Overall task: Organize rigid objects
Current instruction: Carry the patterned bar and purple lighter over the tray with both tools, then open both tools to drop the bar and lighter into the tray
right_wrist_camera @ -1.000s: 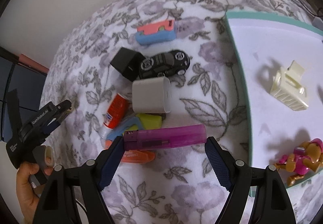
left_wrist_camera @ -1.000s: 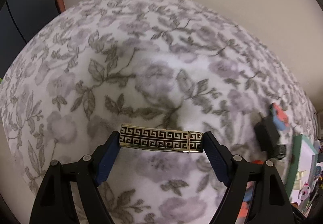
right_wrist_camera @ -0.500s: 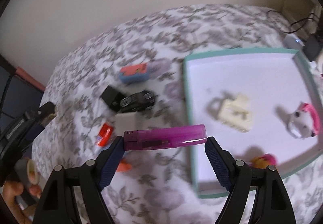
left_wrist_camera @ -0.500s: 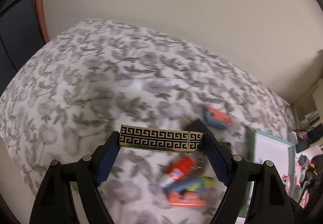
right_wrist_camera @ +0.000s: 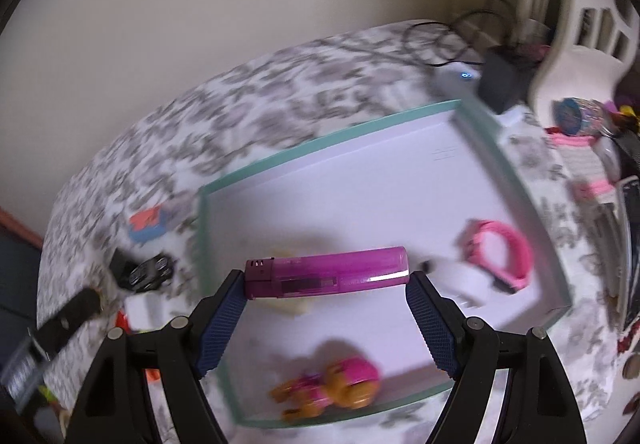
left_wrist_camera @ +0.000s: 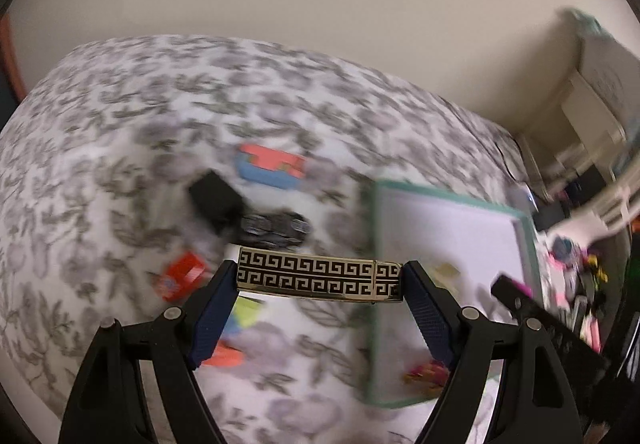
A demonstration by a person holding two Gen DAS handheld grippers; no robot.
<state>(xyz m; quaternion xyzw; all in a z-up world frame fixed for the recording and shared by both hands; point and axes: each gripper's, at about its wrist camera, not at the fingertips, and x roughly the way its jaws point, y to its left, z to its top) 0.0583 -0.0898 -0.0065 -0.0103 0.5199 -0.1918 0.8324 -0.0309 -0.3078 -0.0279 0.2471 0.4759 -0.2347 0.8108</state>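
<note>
Left tool [left_wrist_camera: 320, 278] clamped end to end on a gold bar with a black Greek-key pattern [left_wrist_camera: 319, 279], held crosswise between the blue ribbed pads [left_wrist_camera: 212, 318], level, raised above the floral bedspread [left_wrist_camera: 120, 116]. Below and beyond the bar, blurred: a black toy car [left_wrist_camera: 276, 226] touching a black block [left_wrist_camera: 216, 200], a blue-and-coral piece [left_wrist_camera: 272, 168] farther back, a red-labelled tube [left_wrist_camera: 180, 276] to the left, a yellow-green piece [left_wrist_camera: 246, 312] and an orange piece [left_wrist_camera: 224, 358] just under the left pad. Teal-rimmed white tray [left_wrist_camera: 376, 244] to the right of the bar, its near left corner under the right pad.

Right tool [right_wrist_camera: 327, 278] closed on a translucent magenta lighter [right_wrist_camera: 326, 272], gripped by its two ends, cap end at the left pad, lying level across the opening. Lighter hanging over the white tray [right_wrist_camera: 328, 138], above its near half. Inside the tray: a pink wristband [right_wrist_camera: 500, 252] with a white piece to the right, a pink-and-orange toy figure [right_wrist_camera: 332, 384] near the front rim, a cream object [right_wrist_camera: 288, 306] mostly hidden behind the lighter. Left of the tray on the bedspread [right_wrist_camera: 280, 84], the toy car [right_wrist_camera: 152, 272] and blue-and-coral piece [right_wrist_camera: 148, 224].

Dark strip of print along the lighter's side, too blurred to read. Tube label unreadable. No legible writing elsewhere.
</note>
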